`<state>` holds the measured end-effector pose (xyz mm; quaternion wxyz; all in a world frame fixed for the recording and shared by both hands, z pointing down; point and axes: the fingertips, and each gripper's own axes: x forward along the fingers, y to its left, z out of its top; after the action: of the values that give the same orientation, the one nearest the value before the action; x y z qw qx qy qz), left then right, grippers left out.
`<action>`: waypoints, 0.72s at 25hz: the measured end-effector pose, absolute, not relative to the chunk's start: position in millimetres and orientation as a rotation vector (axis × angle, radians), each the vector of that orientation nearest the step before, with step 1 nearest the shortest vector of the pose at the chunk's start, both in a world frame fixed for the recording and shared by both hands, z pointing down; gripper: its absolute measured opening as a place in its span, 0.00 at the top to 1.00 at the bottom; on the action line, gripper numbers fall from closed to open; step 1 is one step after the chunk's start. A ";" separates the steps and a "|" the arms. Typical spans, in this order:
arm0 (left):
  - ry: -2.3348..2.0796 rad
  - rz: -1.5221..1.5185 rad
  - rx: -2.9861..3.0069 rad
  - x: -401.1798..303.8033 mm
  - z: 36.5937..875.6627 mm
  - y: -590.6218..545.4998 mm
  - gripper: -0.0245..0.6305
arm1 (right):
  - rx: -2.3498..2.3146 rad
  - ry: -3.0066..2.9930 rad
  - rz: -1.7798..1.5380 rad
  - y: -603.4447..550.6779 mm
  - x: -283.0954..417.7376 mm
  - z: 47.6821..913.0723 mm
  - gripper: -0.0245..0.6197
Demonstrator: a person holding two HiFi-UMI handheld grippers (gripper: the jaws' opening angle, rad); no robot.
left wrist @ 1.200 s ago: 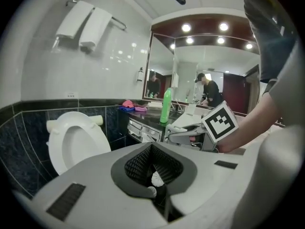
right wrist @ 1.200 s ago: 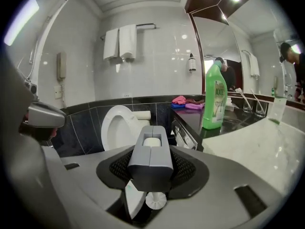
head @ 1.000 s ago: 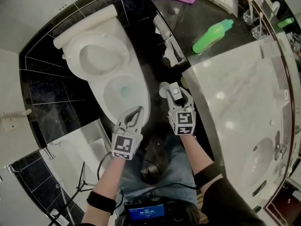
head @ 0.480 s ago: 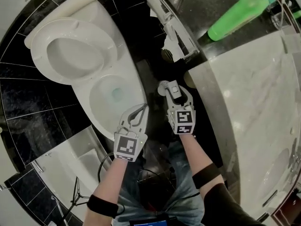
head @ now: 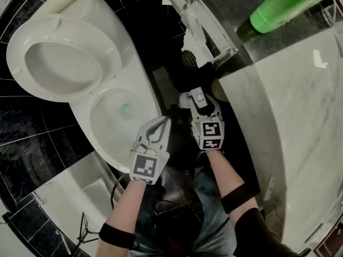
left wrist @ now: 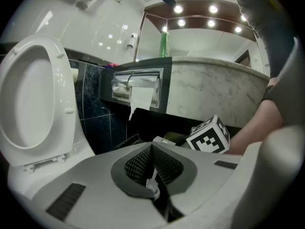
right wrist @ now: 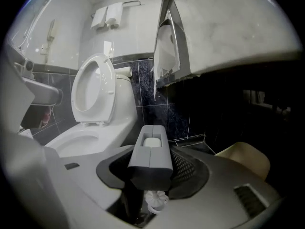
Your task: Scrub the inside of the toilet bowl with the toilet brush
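Beneath the right gripper (head: 200, 103), the grey handle (right wrist: 150, 155) runs out of sight.

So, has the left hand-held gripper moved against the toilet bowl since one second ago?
Yes, slightly rightward: the tips of the left hand-held gripper now pass the toilet bowl rim over the dark floor.

Toilet bowl (head: 101, 143) at 9 o'clock, lid (head: 61, 63) raised at 10. Left gripper (head: 162, 123) over its rim, jaws together; right gripper (head: 197, 95), centre, clamps a grey block (head: 200, 104).
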<state>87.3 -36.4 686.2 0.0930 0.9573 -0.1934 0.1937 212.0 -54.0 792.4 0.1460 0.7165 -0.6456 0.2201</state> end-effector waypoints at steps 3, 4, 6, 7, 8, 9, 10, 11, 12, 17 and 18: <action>-0.598 0.558 2.814 93.2 696.9 -36.9 0.97 | 2.069 -1.841 0.638 -52.5 219.5 806.6 0.64; -0.603 0.558 2.805 94.6 700.8 -36.8 0.97 | 2.067 -1.840 0.641 -51.5 220.9 811.0 0.64; -0.605 0.563 2.801 97.0 708.2 -36.6 0.97 | 2.064 -1.843 0.652 -49.6 223.3 819.2 0.64; -0.605 0.566 2.801 98.3 711.4 -36.7 0.97 | 2.065 -1.843 0.659 -49.0 224.5 823.0 0.64; -0.604 0.569 2.802 99.8 714.2 -36.7 0.97 | 2.067 -1.842 0.666 -48.5 226.0 826.9 0.64; -0.603 0.569 2.802 101.5 716.8 -36.5 0.97 | 2.071 -1.840 0.672 -48.1 227.8 830.9 0.64; -0.604 0.565 2.802 103.1 719.1 -36.4 0.97 | 2.074 -1.836 0.676 -47.8 229.8 834.7 0.64; -0.607 0.559 2.803 104.4 720.8 -36.6 0.97 | 2.077 -1.834 0.680 -47.7 231.5 838.4 0.64; -0.609 0.552 2.804 105.2 722.0 -37.0 0.97 | 2.079 -1.834 0.684 -48.1 232.6 841.8 0.64; -0.620 0.543 2.802 105.6 730.6 -39.2 0.97 | 2.060 -1.833 0.702 -50.9 231.5 864.3 0.64; -0.623 0.544 2.800 105.5 733.4 -39.5 0.97 | 2.051 -1.828 0.708 -50.3 231.2 870.5 0.64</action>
<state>105.5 -39.5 733.4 0.1107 0.9531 -0.2122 0.1852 231.2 -50.3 870.5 0.1516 0.7146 -0.6368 0.2468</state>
